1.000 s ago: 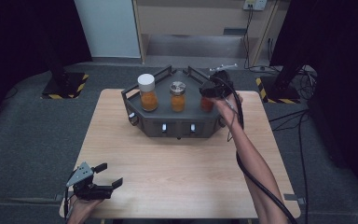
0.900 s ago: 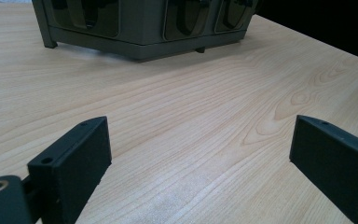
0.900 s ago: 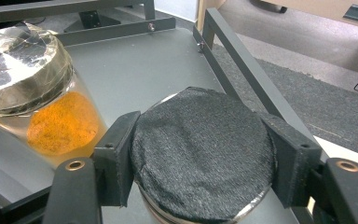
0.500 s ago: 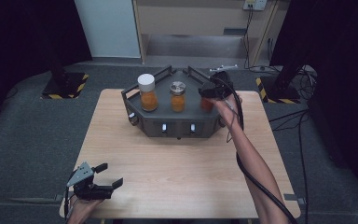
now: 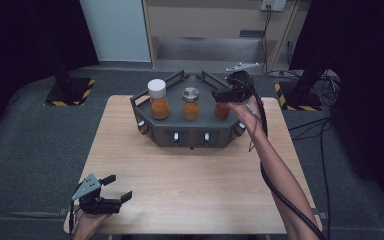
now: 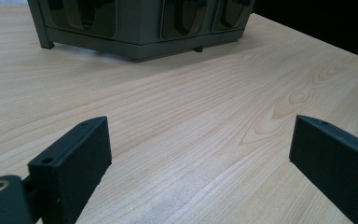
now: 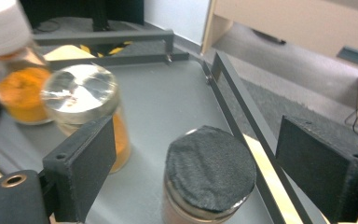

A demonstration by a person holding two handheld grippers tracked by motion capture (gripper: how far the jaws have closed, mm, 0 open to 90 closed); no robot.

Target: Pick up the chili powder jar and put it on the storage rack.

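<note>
A dark grey tray (image 5: 190,136) at the table's far side holds three jars. These are a white-lidded jar (image 5: 158,98) of orange stuff, a silver-lidded jar (image 5: 190,102) and a black-lidded jar (image 5: 222,110). My right gripper (image 5: 228,92) hovers just above the black-lidded jar (image 7: 209,168). Its jaws have just been opening and stand wide on either side of the lid, with the pads off it. My left gripper (image 5: 118,187) rests open near the table's front left corner, nothing between its fingers (image 6: 74,158).
The tray's raised rails (image 7: 242,102) run close beside the black-lidded jar. The silver-lidded jar (image 7: 81,93) stands just left of my right gripper's left jaw. Bare wooden table (image 5: 195,175) lies between the tray and my left gripper. Black stands and cables sit on the floor around.
My right gripper has opened its jaws and risen a little off the black-lidded jar. The left gripper has stayed where it was.
</note>
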